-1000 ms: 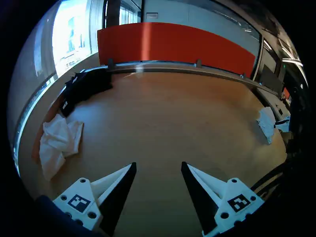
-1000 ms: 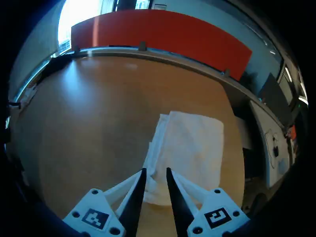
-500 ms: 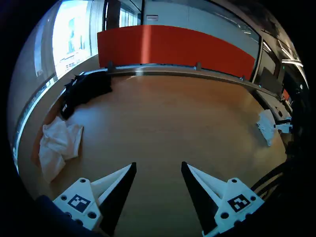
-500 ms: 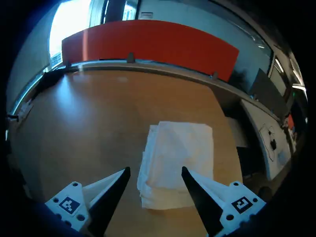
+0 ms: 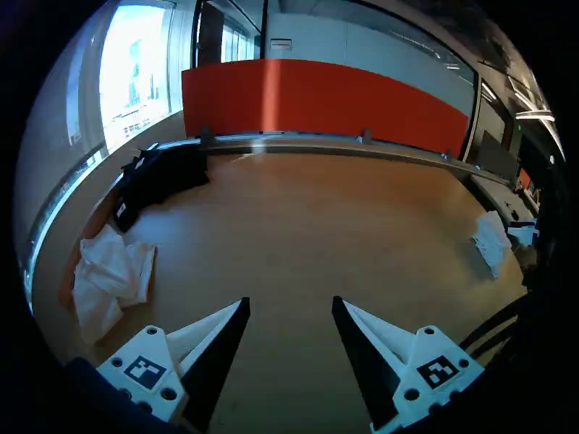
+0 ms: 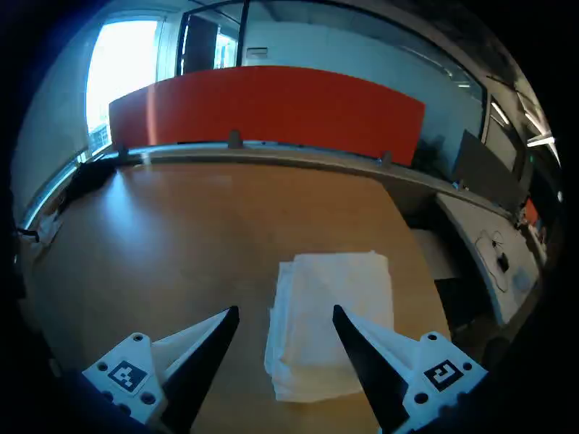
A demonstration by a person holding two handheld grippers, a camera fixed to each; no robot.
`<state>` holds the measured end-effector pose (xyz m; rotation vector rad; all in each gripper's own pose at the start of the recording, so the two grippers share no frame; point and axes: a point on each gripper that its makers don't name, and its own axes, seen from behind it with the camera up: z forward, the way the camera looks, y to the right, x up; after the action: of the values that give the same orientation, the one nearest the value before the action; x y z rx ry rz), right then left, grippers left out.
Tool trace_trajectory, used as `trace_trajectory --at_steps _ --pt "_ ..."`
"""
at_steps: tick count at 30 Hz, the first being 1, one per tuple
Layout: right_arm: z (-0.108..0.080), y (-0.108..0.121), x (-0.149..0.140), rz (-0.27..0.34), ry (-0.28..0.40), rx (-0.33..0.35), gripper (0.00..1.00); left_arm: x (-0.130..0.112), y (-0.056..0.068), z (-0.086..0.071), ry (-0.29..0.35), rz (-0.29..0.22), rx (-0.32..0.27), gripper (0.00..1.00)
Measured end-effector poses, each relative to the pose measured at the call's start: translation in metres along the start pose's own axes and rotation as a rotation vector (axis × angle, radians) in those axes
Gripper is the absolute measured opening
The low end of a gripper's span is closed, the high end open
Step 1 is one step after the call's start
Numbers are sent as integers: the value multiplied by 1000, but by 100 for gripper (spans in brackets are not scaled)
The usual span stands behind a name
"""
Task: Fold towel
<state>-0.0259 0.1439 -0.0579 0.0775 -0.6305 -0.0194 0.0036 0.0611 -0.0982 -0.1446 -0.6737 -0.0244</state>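
A white folded towel (image 6: 334,318) lies flat in a neat rectangle on the wooden table (image 6: 188,224), just past my right gripper (image 6: 285,320). That gripper is open and holds nothing, its fingers straddling the near end of the towel from above. In the left gripper view the same folded towel (image 5: 491,241) sits at the far right table edge. My left gripper (image 5: 289,309) is open over bare wood (image 5: 304,217). A crumpled white towel (image 5: 108,273) lies at the left of that view.
A black bundle of cloth (image 5: 161,172) rests at the table's far left corner. An orange partition (image 5: 326,98) runs along the table's back edge. Beyond the right edge a lower desk (image 6: 492,260) holds cables.
My right gripper let go of the folded towel, opened and drew back and up from it. The left gripper tilted up slightly, staying open.
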Motion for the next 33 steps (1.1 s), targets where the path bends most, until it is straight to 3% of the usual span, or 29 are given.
trace_trajectory --at_steps 8,17,26,33 --pt "-4 -12 35 54 127 5 100 21 -6 5 77 -42 8 83" --pt "-15 -23 74 87 273 -27 100 52 -11 8 192 -41 23 84" --pt "-19 -28 93 114 366 -72 100 75 -13 6 293 -42 17 83" --pt "-30 -38 116 134 447 -77 100 83 -14 6 318 -29 15 84"
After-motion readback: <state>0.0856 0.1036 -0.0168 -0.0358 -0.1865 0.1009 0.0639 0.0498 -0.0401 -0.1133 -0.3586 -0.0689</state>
